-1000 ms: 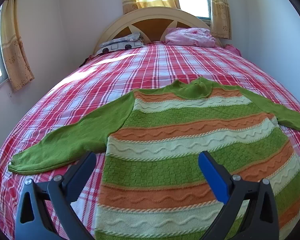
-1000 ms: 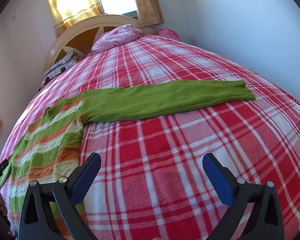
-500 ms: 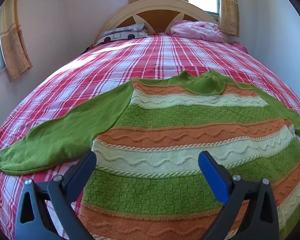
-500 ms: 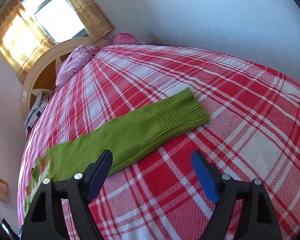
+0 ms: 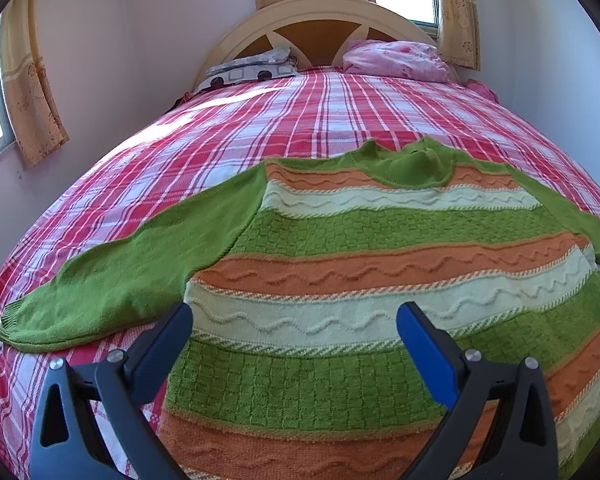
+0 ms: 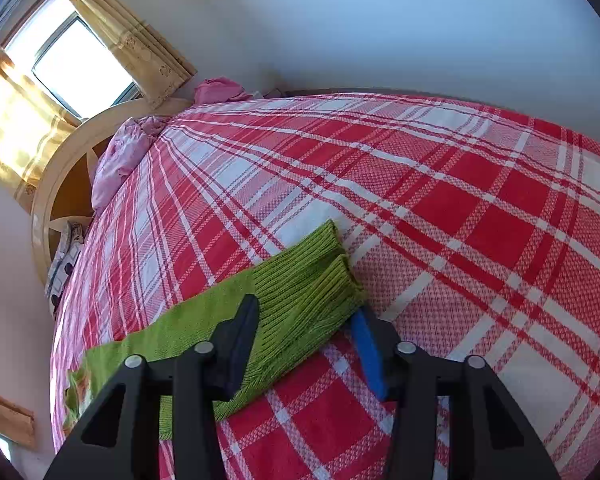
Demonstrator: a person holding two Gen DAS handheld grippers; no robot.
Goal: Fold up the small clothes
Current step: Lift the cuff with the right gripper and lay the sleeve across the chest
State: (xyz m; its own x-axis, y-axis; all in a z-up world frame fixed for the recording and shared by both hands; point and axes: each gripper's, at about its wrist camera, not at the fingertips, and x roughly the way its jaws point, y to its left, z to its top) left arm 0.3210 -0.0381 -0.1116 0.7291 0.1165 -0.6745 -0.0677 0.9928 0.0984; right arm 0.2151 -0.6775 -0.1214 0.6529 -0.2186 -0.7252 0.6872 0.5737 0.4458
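A striped green, orange and cream sweater (image 5: pixel 372 264) lies flat, front up, on the bed, both green sleeves spread out sideways. My left gripper (image 5: pixel 294 332) is open and empty, hovering over the sweater's lower body, its left finger near the armpit of the left sleeve (image 5: pixel 112 280). My right gripper (image 6: pixel 306 328) is open, its two fingers straddling the ribbed cuff (image 6: pixel 308 280) of the right sleeve, which bunches slightly between them.
The bed has a red and white plaid cover (image 6: pixel 440 208). A pink pillow (image 5: pixel 396 60) and a grey patterned pillow (image 5: pixel 248 70) lie at the cream headboard (image 5: pixel 320 12). A wall runs along the bed's right side (image 6: pixel 380 32). Curtained windows stand behind and to the left.
My right gripper has moved forward and down onto the sleeve cuff and its fingers have narrowed around it. My left gripper has shifted slightly over the sweater's body and stays open.
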